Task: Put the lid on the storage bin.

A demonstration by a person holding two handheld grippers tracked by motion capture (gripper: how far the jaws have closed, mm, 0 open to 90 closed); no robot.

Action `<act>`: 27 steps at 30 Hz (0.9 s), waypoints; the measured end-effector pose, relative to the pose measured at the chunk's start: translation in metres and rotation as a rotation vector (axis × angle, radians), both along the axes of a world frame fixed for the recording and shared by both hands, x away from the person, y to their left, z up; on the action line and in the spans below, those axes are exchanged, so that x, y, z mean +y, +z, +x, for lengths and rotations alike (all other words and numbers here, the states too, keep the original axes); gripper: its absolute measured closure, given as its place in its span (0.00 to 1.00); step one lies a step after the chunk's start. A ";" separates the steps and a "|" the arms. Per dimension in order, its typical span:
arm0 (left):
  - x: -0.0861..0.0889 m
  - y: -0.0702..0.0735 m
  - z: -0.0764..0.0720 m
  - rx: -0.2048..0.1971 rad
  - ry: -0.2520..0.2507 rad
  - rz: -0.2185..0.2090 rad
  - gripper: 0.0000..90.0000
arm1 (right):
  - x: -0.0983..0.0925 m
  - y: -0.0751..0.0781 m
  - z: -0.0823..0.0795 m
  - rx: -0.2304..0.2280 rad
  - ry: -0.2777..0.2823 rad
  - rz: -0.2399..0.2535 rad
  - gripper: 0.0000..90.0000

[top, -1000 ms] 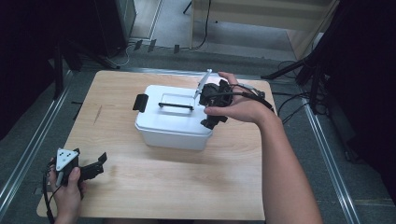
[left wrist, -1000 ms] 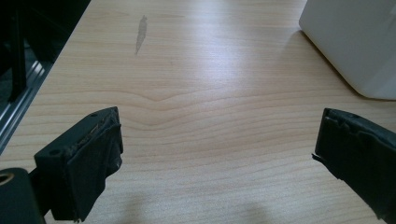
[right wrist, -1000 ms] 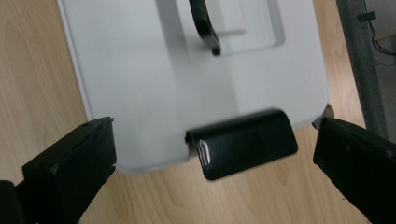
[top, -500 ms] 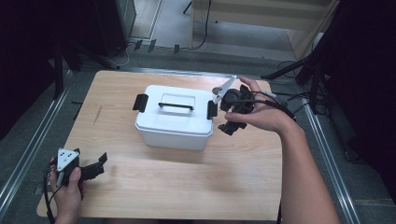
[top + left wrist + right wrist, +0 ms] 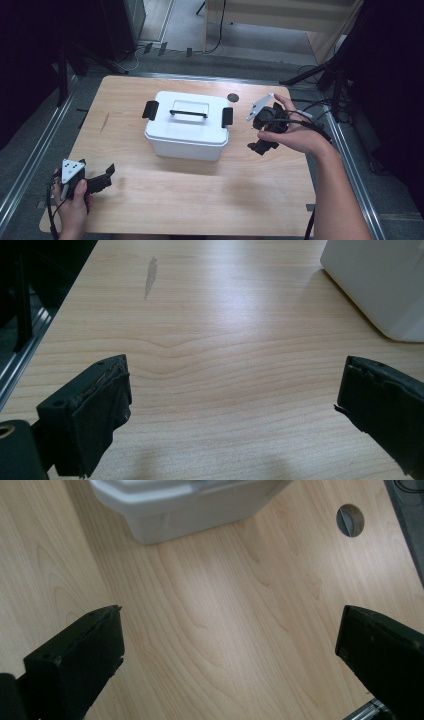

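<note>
A white lidded box (image 5: 187,125) with a black handle (image 5: 189,114) and two black side latches stands in the middle of the wooden table (image 5: 200,205). My right gripper (image 5: 260,142) hovers just right of the box, held in a hand, its jaws wide open and empty; in the right gripper view the box's corner (image 5: 185,505) lies ahead. My left gripper (image 5: 102,177) rests at the table's front left corner, open with nothing between its jaws. The box's lower corner (image 5: 380,285) appears at the upper right of the left gripper view.
A round cable hole (image 5: 232,97) sits in the tabletop behind the box, also seen as the hole (image 5: 350,520) in the right gripper view. Metal rails run along the table's left and right sides. Cables lie off the right edge. A grey scuff mark (image 5: 150,275) marks the wood.
My right gripper has moved off the box's right latch, going right and toward the front. The left gripper has stayed put.
</note>
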State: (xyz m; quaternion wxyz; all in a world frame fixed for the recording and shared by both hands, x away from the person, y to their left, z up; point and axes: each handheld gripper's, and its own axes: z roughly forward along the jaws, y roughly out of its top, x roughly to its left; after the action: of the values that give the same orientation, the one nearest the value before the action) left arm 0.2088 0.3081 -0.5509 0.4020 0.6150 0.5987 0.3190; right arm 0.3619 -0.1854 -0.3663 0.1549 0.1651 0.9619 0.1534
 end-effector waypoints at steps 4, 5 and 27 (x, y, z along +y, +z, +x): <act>0.000 0.000 0.000 0.000 -0.001 0.003 0.02 | -0.008 -0.008 -0.004 0.010 -0.016 0.006 0.00; 0.000 0.000 0.000 -0.001 0.000 0.001 0.02 | -0.010 -0.010 -0.005 0.016 -0.023 0.009 0.00; -0.001 0.000 0.000 -0.001 -0.004 0.014 0.02 | -0.062 -0.067 -0.030 0.060 -0.135 0.028 0.00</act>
State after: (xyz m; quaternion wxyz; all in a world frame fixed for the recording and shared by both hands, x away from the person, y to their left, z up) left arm 0.2084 0.3075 -0.5509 0.3986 0.6189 0.5949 0.3227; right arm 0.3319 -0.2478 -0.4333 0.1336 0.2363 0.9505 0.1512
